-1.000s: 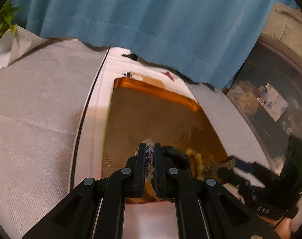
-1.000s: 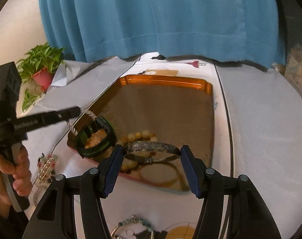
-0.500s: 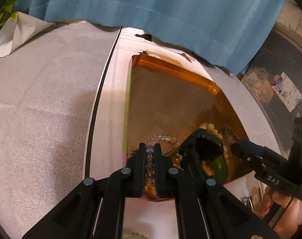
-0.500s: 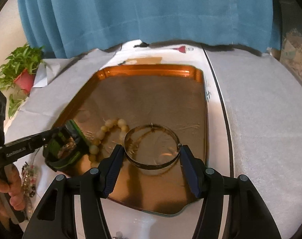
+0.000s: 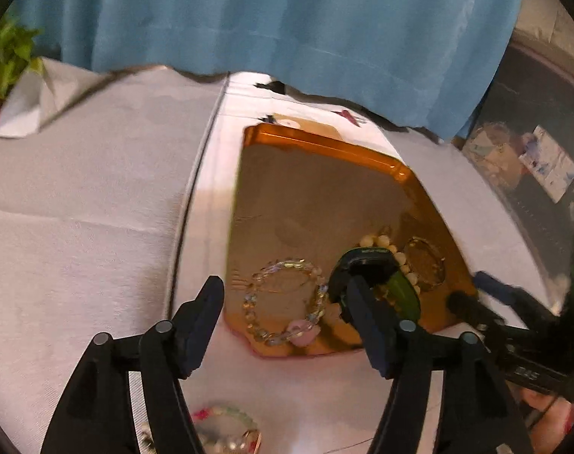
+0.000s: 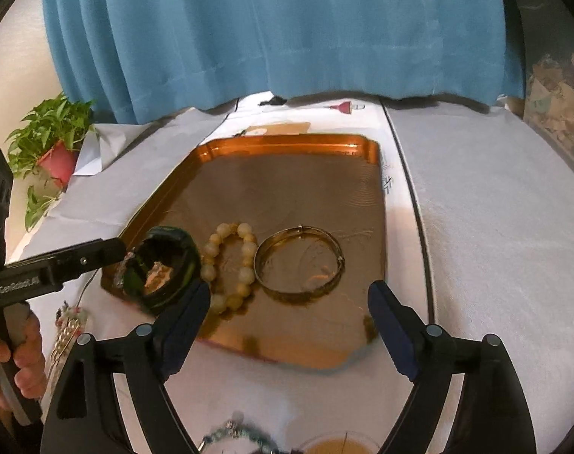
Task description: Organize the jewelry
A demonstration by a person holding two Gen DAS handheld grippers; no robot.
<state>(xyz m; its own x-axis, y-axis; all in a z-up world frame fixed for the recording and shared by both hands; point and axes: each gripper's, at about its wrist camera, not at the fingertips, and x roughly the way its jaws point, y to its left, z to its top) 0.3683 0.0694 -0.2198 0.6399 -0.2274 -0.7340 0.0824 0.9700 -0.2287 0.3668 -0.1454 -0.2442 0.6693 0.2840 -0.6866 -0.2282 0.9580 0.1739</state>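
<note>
Both claws gape empty, the left claw [image 5: 287,321] over the clear glass-bead bracelet [image 5: 285,300] lying in the near-left corner of the shiny copper tray [image 6: 287,147]. The right claw [image 6: 289,317] hovers near the thin gold bangle [image 6: 299,261]; a careless withdrawal could snag the dark green bangle [image 6: 160,266] beside it.

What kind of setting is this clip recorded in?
Probably a home room: a cloth-covered table before a blue curtain, a potted plant at its corner, and a copper tray holding bracelets.
</note>
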